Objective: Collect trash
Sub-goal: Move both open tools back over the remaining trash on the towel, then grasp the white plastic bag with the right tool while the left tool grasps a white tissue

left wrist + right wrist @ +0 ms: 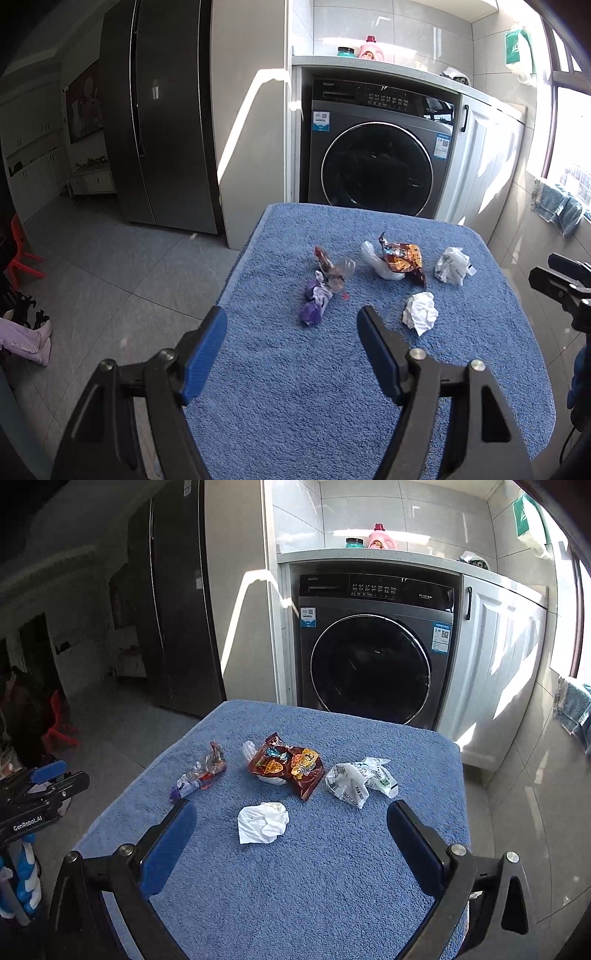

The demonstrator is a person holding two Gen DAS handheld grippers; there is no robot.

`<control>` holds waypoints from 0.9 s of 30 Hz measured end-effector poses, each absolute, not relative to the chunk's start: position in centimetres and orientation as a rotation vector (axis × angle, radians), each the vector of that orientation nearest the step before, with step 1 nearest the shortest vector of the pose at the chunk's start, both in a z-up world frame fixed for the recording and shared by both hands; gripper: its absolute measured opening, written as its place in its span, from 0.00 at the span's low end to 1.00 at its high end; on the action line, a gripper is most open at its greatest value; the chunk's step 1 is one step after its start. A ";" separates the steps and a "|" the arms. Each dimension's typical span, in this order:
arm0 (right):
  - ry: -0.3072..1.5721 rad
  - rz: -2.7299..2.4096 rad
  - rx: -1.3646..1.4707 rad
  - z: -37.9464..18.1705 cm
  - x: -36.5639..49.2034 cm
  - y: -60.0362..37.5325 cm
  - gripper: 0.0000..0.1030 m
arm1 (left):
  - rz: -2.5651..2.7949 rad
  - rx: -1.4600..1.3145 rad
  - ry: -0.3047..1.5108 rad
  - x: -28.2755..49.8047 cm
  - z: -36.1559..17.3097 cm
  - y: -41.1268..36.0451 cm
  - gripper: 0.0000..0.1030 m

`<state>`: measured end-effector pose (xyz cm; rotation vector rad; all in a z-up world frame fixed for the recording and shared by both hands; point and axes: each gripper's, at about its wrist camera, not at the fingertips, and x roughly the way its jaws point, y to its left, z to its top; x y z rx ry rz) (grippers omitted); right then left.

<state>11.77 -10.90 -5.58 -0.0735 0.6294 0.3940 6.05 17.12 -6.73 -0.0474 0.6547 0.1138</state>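
Observation:
Several pieces of trash lie on a blue towel-covered table (332, 387) (314, 886): a purple wrapper (314, 304) (183, 785), a clear reddish wrapper (332, 267) (211, 762), a brown snack bag (402, 258) (286, 764) on a white plastic scrap (373, 258), a printed white wrapper (453, 266) (360, 779), and a crumpled white tissue (421, 312) (262, 822). My left gripper (291, 332) is open and empty, short of the purple wrapper. My right gripper (291, 823) is open and empty, with the tissue between its fingers, slightly ahead.
A dark washing machine (376, 155) (373, 646) stands behind the table under a counter with detergent bottles (371, 50). A dark fridge (162, 110) is at the left, white cabinets (495, 664) at the right. A red stool (22, 254) stands on the grey floor.

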 end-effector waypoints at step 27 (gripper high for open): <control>0.735 0.397 0.012 -12.8 23.8 -14.6 0.82 | -0.277 -0.277 0.821 22.4 -11.8 14.4 0.32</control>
